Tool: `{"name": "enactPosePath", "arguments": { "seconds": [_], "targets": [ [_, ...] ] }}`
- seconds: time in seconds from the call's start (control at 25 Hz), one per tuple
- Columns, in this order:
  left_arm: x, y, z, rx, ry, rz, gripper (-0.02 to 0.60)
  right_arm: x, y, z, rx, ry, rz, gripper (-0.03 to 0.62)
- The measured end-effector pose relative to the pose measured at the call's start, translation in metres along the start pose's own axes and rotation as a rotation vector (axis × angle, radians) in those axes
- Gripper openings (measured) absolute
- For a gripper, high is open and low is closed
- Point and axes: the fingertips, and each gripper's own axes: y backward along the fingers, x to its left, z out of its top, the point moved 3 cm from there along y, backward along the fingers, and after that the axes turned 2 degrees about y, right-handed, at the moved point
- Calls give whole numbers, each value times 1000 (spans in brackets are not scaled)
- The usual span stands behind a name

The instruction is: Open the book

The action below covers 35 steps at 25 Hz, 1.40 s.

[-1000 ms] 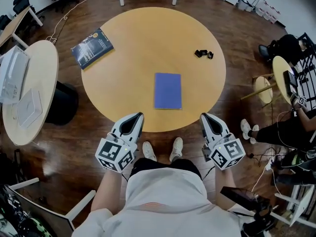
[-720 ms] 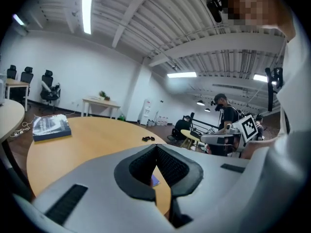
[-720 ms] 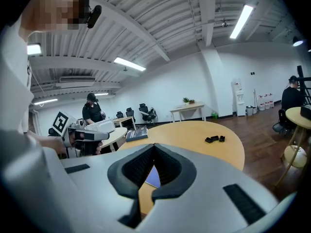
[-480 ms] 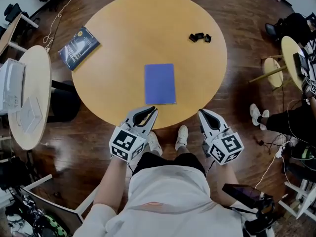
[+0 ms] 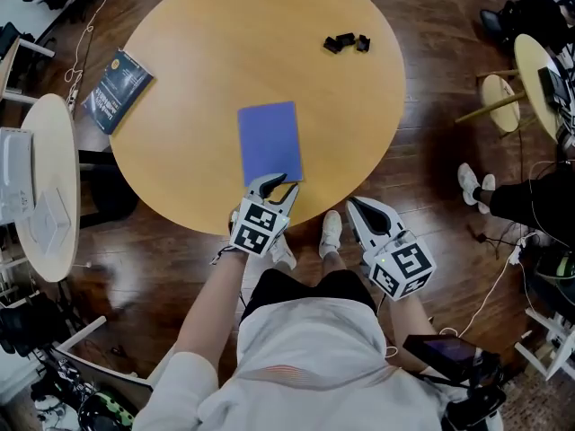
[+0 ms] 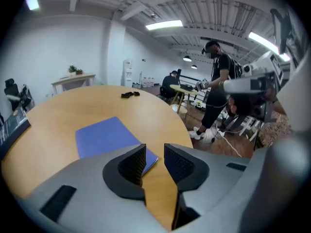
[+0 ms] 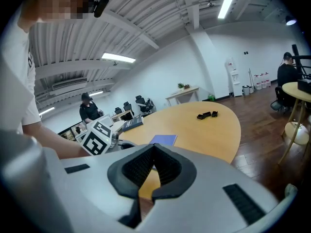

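Left gripper (image 6: 154,152): jaws a narrow gap apart, nothing between them, poised just over the near right corner of the blue book (image 6: 108,136). Seen from the head view, left gripper (image 5: 280,185) aimed toward 1 o'clock, tips at the book's 5 o'clock corner, marker cube back over the table's near edge, forearm stretched out behind it. Right gripper (image 7: 154,149): jaws pressed together, empty. Held off the round table (image 5: 198,79) at its 5 o'clock side, over the wooden floor (image 5: 422,151), right gripper (image 5: 355,203) aimed toward 11 o'clock. Blue book (image 5: 269,142) closed and flat, cover up, near the table's 6 o'clock edge, long axis close to 12-to-6 with the far end leaning slightly toward 11. Farther out: a dark book (image 5: 117,79) overhanging the 9 o'clock edge and small black pieces (image 5: 345,41) at 2 o'clock.
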Motion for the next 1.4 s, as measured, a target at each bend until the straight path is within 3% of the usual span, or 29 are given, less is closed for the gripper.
{"name": "enactPosePath", "arguments": {
  "seconds": [0.24,0.4,0.64,1.08,1.4],
  "targets": [
    [-9,-43,-16,134,-99,35,109,-18,2,-10,27,-32,-21,-2],
    [-7,-59,-19,180,-151,82,110,-24,-1,-16,36,-51,-19,-3],
    [-10,-69,-22,215,-309,149,109,-30,-2,-23,41,-69,-23,-2],
    [-6,-74,-30,233,-274,181,107,-31,-2,-28,47,-86,-24,-2],
    [-5,-73,-29,227,-189,130,107,-30,-3,-28,50,-85,-22,-2]
  ]
}}
